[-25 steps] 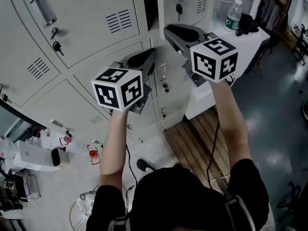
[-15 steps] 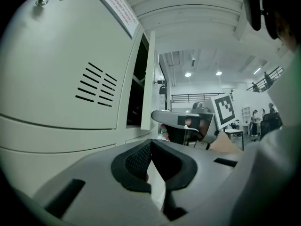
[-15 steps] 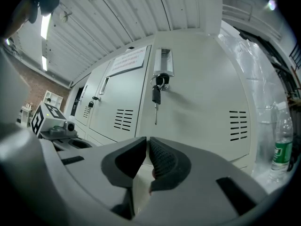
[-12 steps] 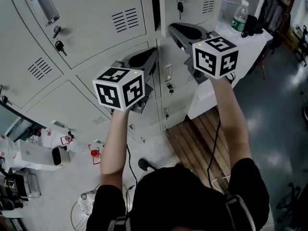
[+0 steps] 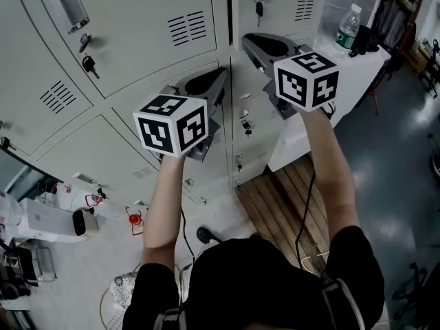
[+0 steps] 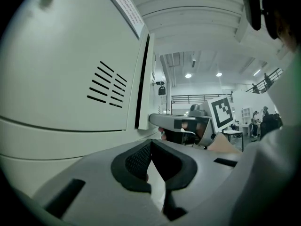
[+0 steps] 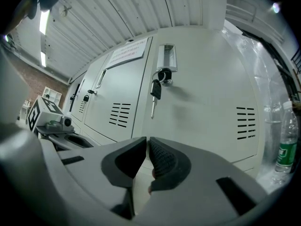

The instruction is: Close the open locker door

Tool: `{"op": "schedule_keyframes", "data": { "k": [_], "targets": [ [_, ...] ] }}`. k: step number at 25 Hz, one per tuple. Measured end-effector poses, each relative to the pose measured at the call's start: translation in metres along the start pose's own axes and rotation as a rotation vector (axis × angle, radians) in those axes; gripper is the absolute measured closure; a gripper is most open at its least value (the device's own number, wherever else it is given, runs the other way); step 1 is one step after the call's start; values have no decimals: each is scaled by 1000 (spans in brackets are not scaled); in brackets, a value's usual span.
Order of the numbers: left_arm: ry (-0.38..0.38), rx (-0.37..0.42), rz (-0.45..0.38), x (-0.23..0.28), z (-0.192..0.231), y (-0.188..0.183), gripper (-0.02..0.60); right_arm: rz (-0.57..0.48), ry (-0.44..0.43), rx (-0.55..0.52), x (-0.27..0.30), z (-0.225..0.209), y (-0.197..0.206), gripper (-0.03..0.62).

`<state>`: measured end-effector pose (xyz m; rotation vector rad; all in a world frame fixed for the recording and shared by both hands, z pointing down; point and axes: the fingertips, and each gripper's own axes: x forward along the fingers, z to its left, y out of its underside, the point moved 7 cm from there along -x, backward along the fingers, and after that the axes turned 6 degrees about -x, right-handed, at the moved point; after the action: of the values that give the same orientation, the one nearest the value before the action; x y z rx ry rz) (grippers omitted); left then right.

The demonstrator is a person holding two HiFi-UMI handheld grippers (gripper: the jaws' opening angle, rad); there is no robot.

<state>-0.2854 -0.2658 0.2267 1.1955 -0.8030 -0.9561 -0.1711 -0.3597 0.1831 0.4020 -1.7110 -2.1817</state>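
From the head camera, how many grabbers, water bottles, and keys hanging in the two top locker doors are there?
Hand-held grippers: 2, the left hand-held gripper and the right hand-held gripper
Water bottles: 1, the water bottle
Keys: 2, the left door key and the right door key
Total: 5

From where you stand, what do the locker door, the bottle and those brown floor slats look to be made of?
Locker door: likely painted sheet metal, pale grey, satin; punched vent slots and a keyed lock suggest it. Bottle: clear plastic, by its see-through body and green label. Floor slats: probably wood, brown boards with dark gaps.
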Motion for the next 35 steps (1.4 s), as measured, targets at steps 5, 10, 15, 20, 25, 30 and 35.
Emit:
{"op": "schedule_keyframes", "data": {
  "k": [5,10,15,20,25,30,35],
  "targets": [
    [-8,-16,-11,-3,7,-2,565,4,-1,18,11,-2,4,566],
    [-15,-7,-12,-4,12,-3,565,6,-1,20,20,-4,6,566],
    [-22,-16,-14,-4,16,-1,565,18,-6,20,25,-5,11,566],
    [-25,-15,-11,-4,19,-1,565,16,-11,16,28,-6,11,568],
    [-25,-11,-11,-3,19,-2,565,12,-13,18,28,-6,11,571],
    [-24,-8,-9,-3,18,-2,565,15,-11,16,28,-6,11,571],
    [-23,-2,-9,-6,17,-3,565,21,-1,12,27,-5,10,571]
  ]
}}
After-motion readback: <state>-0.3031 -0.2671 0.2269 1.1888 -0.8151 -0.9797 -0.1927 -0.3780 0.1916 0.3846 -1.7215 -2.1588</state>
